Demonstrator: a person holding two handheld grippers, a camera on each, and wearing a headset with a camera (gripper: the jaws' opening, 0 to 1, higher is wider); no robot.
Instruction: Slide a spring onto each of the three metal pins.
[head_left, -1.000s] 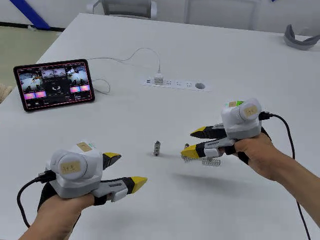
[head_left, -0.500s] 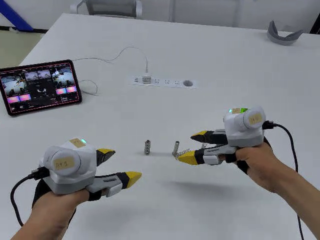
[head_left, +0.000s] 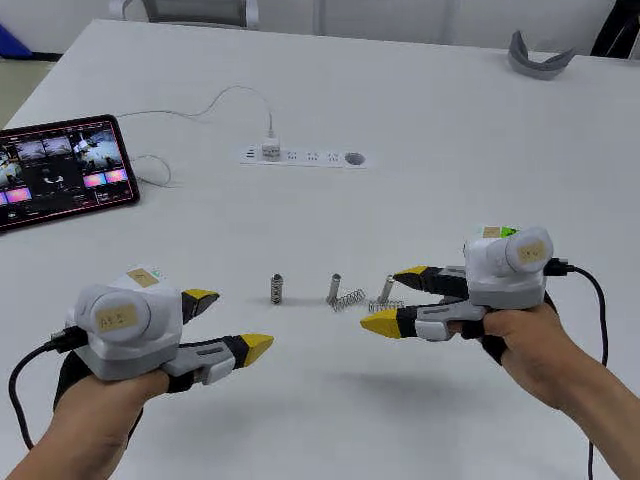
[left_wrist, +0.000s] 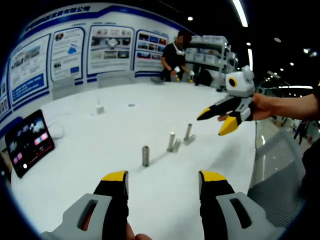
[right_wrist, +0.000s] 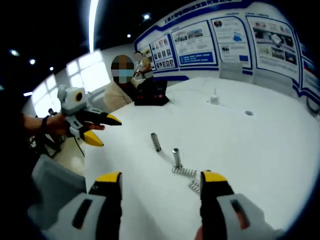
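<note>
Two of the three pins look bare. Since a second ago the right gripper (head_left: 390, 297) has drawn back to the right of the row, jaws spread wide with nothing between them. It seems no spring went on in that pass — only the left pin (head_left: 277, 289) wears one. The middle pin (head_left: 334, 289) and right pin (head_left: 386, 290) stand upright on the table (head_left: 420, 150), long axes vertical. Just right of the middle pin a loose spring (head_left: 350, 298) lies flat, its long axis running roughly left to right; the other loose spring (head_left: 385, 306) lies likewise at the right pin's foot. The left gripper (head_left: 230, 320) hovers at the near left, well apart from the pins — jaws wide, empty.
</note>
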